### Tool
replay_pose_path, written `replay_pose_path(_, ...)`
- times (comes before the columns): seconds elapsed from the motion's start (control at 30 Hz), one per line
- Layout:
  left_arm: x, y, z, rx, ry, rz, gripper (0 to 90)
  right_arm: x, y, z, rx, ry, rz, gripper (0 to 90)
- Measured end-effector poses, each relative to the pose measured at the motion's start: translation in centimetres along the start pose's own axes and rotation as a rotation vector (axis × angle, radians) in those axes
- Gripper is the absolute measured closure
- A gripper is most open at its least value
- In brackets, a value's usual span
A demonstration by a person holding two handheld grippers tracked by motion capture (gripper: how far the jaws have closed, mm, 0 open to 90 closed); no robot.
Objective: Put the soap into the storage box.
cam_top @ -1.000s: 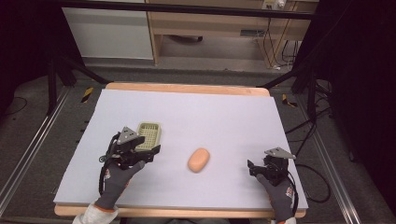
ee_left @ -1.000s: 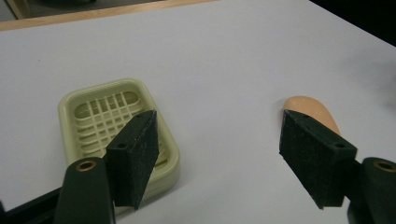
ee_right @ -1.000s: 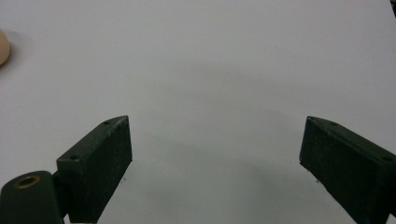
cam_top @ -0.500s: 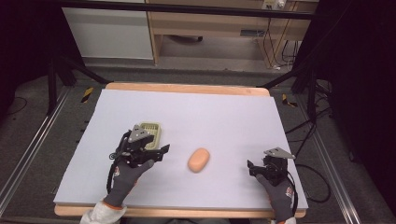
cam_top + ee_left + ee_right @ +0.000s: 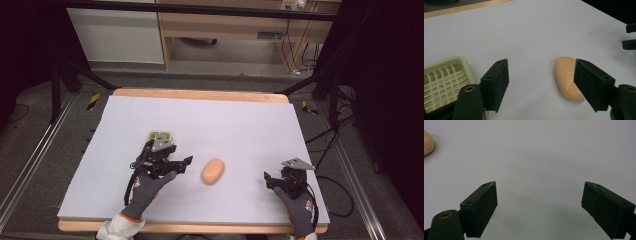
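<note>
Here, one soap bar (image 5: pixel 213 171), one soap dish (image 5: pixel 442 80); both grippers' fingers open, empty.

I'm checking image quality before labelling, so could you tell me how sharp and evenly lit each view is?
High view: table evenly lit, surroundings dark, picture soft and grainy. Left gripper view: soap and dish fairly sharp, with a soft shadow under the soap; the jaw pads close to the lens are slightly blurred. Right gripper view: plain white surface without glare, faint shadow between the jaws, soap cut off at the edge.
</note>
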State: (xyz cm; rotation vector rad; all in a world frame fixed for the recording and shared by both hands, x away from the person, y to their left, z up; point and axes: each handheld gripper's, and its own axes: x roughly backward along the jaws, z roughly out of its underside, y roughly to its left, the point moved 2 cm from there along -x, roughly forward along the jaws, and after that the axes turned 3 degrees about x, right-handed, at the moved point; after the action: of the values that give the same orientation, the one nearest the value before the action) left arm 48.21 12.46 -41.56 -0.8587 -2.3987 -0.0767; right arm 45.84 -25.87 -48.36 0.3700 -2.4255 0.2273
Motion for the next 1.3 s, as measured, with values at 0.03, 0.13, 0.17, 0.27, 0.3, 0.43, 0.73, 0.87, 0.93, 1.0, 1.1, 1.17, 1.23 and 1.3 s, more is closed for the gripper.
replay_pose_path(0.03, -0.1, -0.1, 0.0, 0.001, 0.001, 0.0, 27.7, 0.0, 0.0, 0.0, 0.0, 0.0, 0.0, 13.5)
replay_pose_path(0.13, -0.3, -0.3, -0.1, -0.001, 0.004, 0.003, 27.7, 0.0, 0.1, 0.0, -0.003, -0.001, 0.0, 13.6)
replay_pose_path(0.17, -0.4, -0.3, -0.1, -0.003, 0.004, 0.005, 27.7, 0.0, 0.0, 0.0, 0.002, -0.001, 0.002, 13.6)
replay_pose_path(0.27, -0.6, -0.5, -0.3, -0.003, 0.003, 0.007, 27.7, 0.0, 0.0, 0.0, -0.001, 0.001, 0.0, 13.6)
replay_pose_path(0.3, -0.7, -0.6, -0.3, -0.005, 0.006, 0.009, 27.7, 0.0, 0.0, 0.0, -0.001, 0.002, 0.001, 13.6)
replay_pose_path(0.43, -1.6, -1.1, -0.4, -0.018, 0.017, 0.013, 27.2, -0.1, 0.0, 0.0, -0.006, 0.0, 0.002, 13.1)
replay_pose_path(0.73, -2.9, -2.1, 0.3, -0.043, 0.046, 0.016, 24.7, -0.1, 0.1, 0.0, 0.002, 0.0, 0.01, 11.7)
replay_pose_path(0.87, -3.4, -2.6, 0.4, -0.054, 0.056, 0.021, 23.6, -0.1, 0.2, 0.0, -0.001, 0.001, 0.007, 11.5)
replay_pose_path(0.93, -3.7, -2.8, 0.5, -0.057, 0.059, 0.021, 23.2, -0.2, 0.3, 0.0, 0.002, 0.004, 0.008, 11.4)
replay_pose_path(1.0, -3.9, -3.0, 0.5, -0.065, 0.068, 0.024, 23.2, -0.2, 0.3, 0.0, 0.003, 0.003, 0.01, 11.3)
replay_pose_path(1.1, -4.3, -3.2, 0.6, -0.066, 0.073, 0.025, 23.0, -0.2, 0.3, 0.0, -0.005, 0.003, 0.005, 11.3)
replay_pose_path(1.17, -4.5, -3.4, 0.7, -0.077, 0.086, 0.025, 22.8, -0.2, 0.2, 0.0, -0.004, 0.001, 0.001, 11.2)
replay_pose_path(1.23, -4.8, -3.5, 0.9, -0.081, 0.091, 0.025, 22.8, -0.2, 0.2, 0.0, -0.006, 0.002, 0.001, 11.2)
replay_pose_path(1.3, -5.2, -3.8, 1.2, -0.091, 0.108, 0.025, 22.8, -0.2, 0.2, 0.0, -0.009, 0.003, 0.0, 11.2)
